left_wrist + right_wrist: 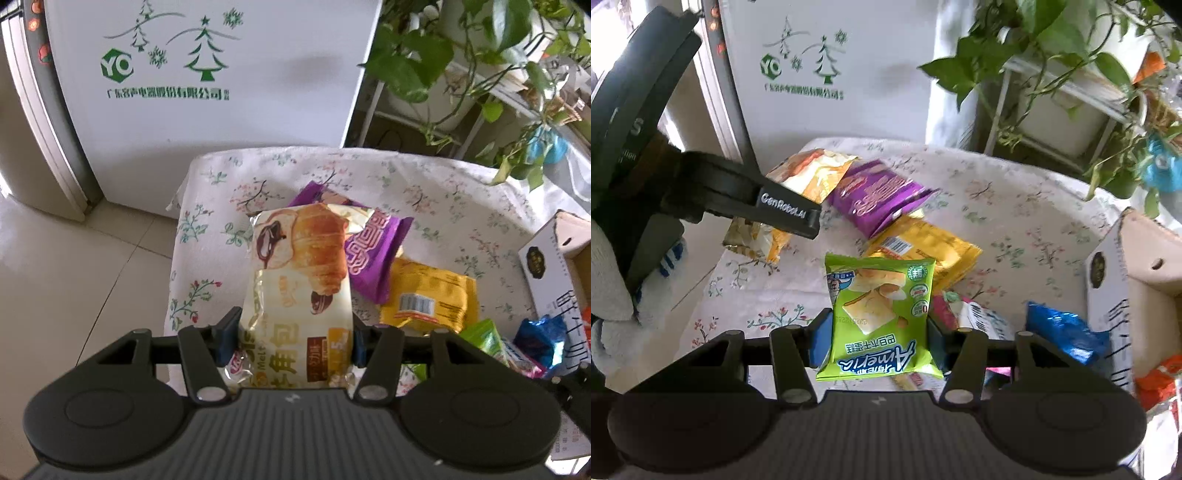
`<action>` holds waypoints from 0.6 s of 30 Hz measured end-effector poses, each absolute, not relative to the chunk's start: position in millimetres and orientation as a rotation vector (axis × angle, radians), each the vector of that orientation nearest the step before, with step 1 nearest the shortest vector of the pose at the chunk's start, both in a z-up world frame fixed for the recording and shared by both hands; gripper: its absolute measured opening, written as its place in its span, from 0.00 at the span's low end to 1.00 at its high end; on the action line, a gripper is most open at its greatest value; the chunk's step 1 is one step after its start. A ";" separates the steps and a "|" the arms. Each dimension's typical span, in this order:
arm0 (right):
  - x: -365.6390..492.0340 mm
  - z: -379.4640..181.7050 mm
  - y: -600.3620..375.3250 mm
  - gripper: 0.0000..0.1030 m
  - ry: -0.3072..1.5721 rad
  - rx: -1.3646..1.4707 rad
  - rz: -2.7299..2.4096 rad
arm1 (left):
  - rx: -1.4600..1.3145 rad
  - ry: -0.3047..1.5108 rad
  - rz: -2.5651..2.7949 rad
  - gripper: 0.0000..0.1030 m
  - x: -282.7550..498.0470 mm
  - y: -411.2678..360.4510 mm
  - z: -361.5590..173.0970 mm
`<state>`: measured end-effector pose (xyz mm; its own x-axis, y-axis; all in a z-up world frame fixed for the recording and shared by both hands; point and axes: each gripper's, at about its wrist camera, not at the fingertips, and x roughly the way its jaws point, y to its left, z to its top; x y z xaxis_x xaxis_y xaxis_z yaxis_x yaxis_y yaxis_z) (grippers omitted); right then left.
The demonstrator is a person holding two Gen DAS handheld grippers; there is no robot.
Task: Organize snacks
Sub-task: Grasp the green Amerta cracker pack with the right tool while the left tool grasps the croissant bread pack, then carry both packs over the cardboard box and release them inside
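Over the flowered desk [461,192], the left gripper [291,338] clamps a croissant packet [299,280] and the right gripper [877,341] a green chip bag [879,317]; either slick wrapper could slip free.

- A home, lived-in.
- White fridge [207,74] with printed green trees stands on a tiled floor [74,266].
- Potted vine [1052,44] on a white rack.
- Floral cloth [424,192] covers the table.

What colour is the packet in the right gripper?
Lime green packet with blue lettering, clamped in the right gripper; shows best in the right wrist view.
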<state>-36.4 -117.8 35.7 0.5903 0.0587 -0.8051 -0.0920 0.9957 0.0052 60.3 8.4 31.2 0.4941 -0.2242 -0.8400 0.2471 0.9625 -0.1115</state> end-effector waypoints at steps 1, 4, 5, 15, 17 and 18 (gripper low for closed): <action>-38.2 38.9 -120.4 0.57 0.928 -0.031 0.088 | 0.024 1.011 -0.289 0.54 59.3 7.8 33.1; -43.0 47.7 -127.0 0.57 0.906 -0.025 0.082 | 0.020 1.000 -0.296 0.54 55.8 5.9 37.9; -44.7 50.7 -129.3 0.57 0.897 -0.026 0.077 | 0.020 0.996 -0.299 0.54 54.9 5.2 39.3; -54.8 91.8 -164.6 0.57 0.774 0.023 -0.003 | 0.005 0.946 -0.338 0.54 41.0 -9.4 59.5; -57.2 101.6 -173.3 0.57 0.749 0.042 -0.012 | -0.007 0.939 -0.349 0.54 38.6 -13.7 64.5; -58.5 107.5 -178.0 0.57 0.734 0.051 -0.016 | -0.014 0.935 -0.355 0.54 37.9 -15.9 67.2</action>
